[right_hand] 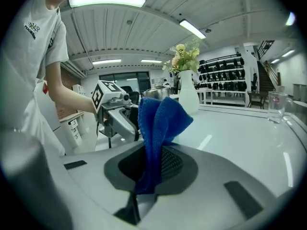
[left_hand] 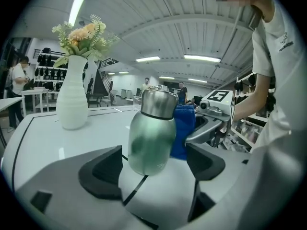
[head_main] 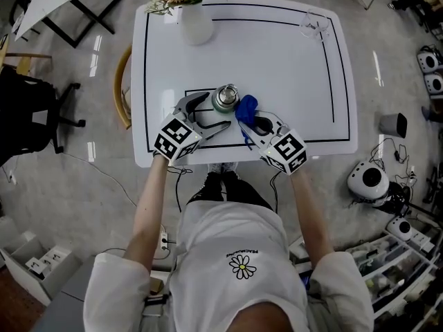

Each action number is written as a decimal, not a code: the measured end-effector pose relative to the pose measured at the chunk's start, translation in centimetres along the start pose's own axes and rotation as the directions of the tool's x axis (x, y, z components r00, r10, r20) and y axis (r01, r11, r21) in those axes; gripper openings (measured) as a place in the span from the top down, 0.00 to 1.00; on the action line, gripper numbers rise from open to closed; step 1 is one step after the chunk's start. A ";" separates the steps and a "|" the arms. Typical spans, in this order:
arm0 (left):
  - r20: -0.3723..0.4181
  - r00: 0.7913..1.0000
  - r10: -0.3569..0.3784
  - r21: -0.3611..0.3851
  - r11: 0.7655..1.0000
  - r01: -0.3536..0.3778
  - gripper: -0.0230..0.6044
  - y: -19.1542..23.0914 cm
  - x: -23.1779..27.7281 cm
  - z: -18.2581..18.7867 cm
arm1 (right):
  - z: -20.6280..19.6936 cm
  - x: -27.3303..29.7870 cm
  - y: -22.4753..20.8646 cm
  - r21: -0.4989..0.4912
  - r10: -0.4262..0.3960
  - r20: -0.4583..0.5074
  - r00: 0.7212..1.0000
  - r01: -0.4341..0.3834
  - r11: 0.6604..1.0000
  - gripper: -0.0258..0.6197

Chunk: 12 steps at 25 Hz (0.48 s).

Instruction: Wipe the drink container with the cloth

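left gripper (left_hand: 153, 169) spread wide around bottle (left_hand: 149, 138), not gripping. right gripper (right_hand: 151, 164) pinches cloth (right_hand: 158, 123) just beside it. wiping likely under way, not finished.

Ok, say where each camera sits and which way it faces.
Head view: on the person's head, looking steeply down at the white table; their arms, left hand-held gripper and right hand-held gripper show.
Left gripper view: rides the left hand-held gripper, looking along its open jaws at the green steel flask; their white T-shirt shows at right.
Right gripper view: rides the right one, looking along jaws shut on the blue cloth; the left arm shows at left.
Shared: both gripper views show the white flower vase.
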<state>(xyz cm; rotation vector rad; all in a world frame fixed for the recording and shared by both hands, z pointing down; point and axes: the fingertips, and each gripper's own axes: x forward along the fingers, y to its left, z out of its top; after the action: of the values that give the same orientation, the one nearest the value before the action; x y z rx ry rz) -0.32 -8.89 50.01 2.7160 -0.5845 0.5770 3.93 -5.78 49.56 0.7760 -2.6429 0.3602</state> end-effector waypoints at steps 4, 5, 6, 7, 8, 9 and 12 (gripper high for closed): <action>-0.034 0.998 -0.051 0.037 0.998 0.053 0.32 -0.1 0.8 -0.1 | -0.1 0.2 1.2 0.003 0.015 0.000 1.000 -0.015 1.000 0.89; -0.040 0.997 -0.062 0.043 0.997 0.064 0.32 -0.2 0.9 -0.1 | 0.0 0.4 1.4 0.004 0.018 0.001 1.000 -0.018 1.000 0.89; -0.045 0.996 -0.072 0.045 0.996 0.074 0.32 -0.4 1.0 -0.1 | 0.0 0.5 1.6 0.003 0.020 0.001 1.000 -0.020 1.000 0.89; -0.049 0.996 -0.077 0.044 0.996 0.079 0.32 -0.5 1.0 -0.2 | 0.0 0.6 1.6 0.000 0.021 0.000 1.000 -0.021 1.000 0.89; -0.054 0.996 -0.078 0.043 0.996 0.080 0.32 -0.5 1.0 -0.2 | 0.0 0.7 1.7 -0.003 0.022 -0.002 1.000 -0.022 1.000 0.89; -0.058 0.996 -0.075 0.040 0.996 0.077 0.32 -0.5 1.0 -0.3 | 0.0 0.7 1.7 -0.007 0.024 -0.004 1.000 -0.024 1.000 0.89; -0.067 0.996 -0.060 0.039 0.997 0.063 0.32 -0.6 0.7 -0.5 | 0.0 1.0 1.7 -0.027 0.033 -0.018 0.999 -0.034 0.999 0.89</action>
<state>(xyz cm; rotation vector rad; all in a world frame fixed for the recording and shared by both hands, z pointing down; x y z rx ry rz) 0.35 -8.41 50.66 2.7312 -0.4756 0.6673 2.19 -4.82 49.76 0.7173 -2.6414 0.3376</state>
